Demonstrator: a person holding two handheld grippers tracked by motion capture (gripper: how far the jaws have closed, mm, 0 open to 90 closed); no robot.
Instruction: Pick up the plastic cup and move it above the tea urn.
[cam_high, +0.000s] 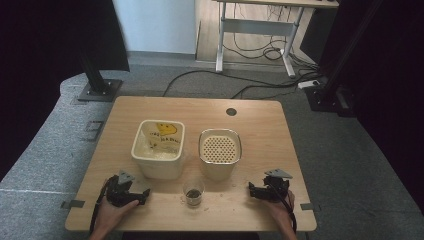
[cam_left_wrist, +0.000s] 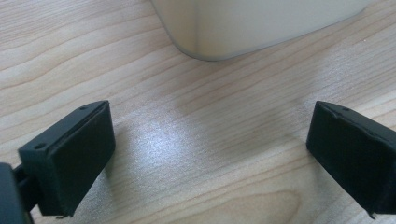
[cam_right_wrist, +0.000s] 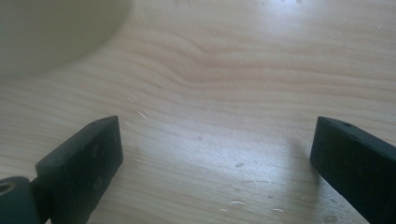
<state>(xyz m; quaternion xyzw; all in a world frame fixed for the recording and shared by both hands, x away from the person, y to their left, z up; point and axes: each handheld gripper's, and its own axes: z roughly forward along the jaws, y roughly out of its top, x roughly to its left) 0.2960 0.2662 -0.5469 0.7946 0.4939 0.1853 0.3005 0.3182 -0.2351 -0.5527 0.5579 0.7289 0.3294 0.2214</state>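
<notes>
My left gripper (cam_high: 144, 192) rests on the wooden table (cam_high: 260, 130) near the front left, held by a hand; in the left gripper view (cam_left_wrist: 210, 149) its jaws stand wide apart over bare wood, open and empty. A cream bin with a plastic liner (cam_high: 158, 148) stands just beyond it, its base corner (cam_left_wrist: 243, 28) close ahead. My right gripper (cam_high: 252, 190) lies at the front right, open, with nothing between its jaws (cam_right_wrist: 215, 158). A cream container with a perforated lid (cam_high: 220, 152) stands behind it. Between the grippers sits a small glass with dark contents (cam_high: 193, 193).
Small specks and crumbs (cam_right_wrist: 238, 203) lie on the wood near the right gripper. A round cable hole (cam_high: 231, 111) sits at the table's far edge. Beyond the table are cables on the floor (cam_high: 250, 85) and a desk frame (cam_high: 260, 30).
</notes>
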